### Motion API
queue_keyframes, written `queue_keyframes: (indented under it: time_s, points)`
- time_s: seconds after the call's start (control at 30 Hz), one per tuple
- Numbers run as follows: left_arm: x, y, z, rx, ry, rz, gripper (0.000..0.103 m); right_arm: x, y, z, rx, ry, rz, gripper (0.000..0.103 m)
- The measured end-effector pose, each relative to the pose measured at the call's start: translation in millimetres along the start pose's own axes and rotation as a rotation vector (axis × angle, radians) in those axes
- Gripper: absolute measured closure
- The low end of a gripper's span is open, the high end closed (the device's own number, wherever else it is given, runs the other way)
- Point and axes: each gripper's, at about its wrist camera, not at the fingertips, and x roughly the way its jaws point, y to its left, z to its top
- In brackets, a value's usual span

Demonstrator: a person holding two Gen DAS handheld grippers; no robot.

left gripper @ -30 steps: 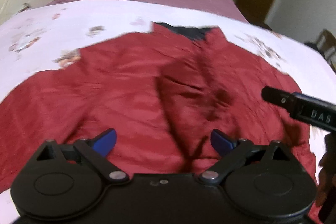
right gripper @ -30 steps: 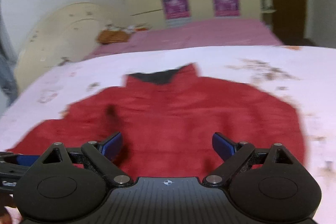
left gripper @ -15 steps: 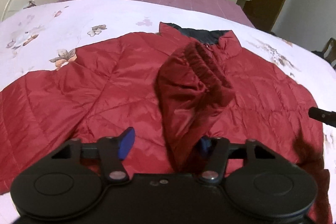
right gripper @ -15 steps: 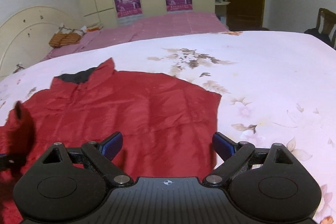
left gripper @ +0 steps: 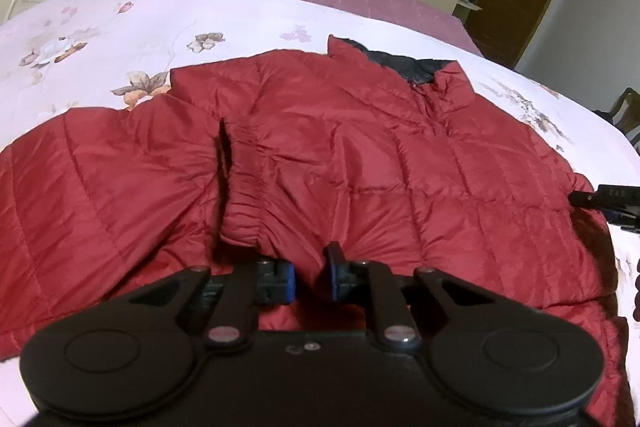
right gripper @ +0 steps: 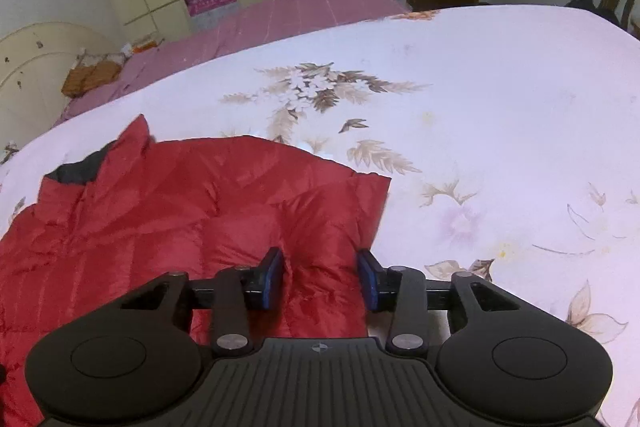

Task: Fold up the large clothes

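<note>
Jacket (left gripper: 360, 155) — quilted, faintly glossy cloth

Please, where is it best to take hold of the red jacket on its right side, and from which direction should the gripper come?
Probably the outer right edge of the red jacket, by the straight side seam. The padding puffs up there into a ridge, with bare bedspread beside it, so come from above, tilted down. The right gripper is closing astride that ridge; the left gripper is closing on a fold.
</note>
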Motion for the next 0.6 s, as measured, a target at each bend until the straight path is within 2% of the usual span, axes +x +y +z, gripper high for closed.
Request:
queue_keyframes:
  time_s: [0.07, 0.13, 0.2, 0.27, 0.3, 0.43, 0.6]
  points:
    - [2.1, -0.4, -0.4, 0.003, 0.004, 0.005, 0.088, 2.2, -1.5, -1.9, -0.039, -0.015, -0.046, 0.069]
    - [2.8, -1.7, -0.8, 0.010, 0.006, 0.010, 0.087, 8.0, -8.5, -3.9, -0.034, -0.017, -0.049, 0.069]
    - [2.4, -3.3, -0.3, 0.019, 0.010, 0.024, 0.085, 5.6, -0.9, -1.5, -0.092, -0.009, -0.073, 0.068]
    - [0.3, -5.5, 1.1, 0.028, 0.013, 0.044, 0.078, -2.3, 3.8, -0.2, -0.117, -0.037, -0.114, 0.054]
    - [-1.4, -5.9, 1.5, 0.028, 0.014, 0.056, 0.076, -8.3, 5.4, -0.1, -0.116, -0.064, -0.124, 0.043]
    - [-5.1, -4.7, 2.2, 0.023, 0.027, 0.078, 0.063, -35.4, 18.4, -5.2, -0.121, -0.125, -0.066, 0.041]
    - [-13.5, -6.1, 1.1, 0.024, 0.015, 0.099, 0.046, -47.1, 58.5, -24.8, -0.222, -0.106, 0.037, 0.041]
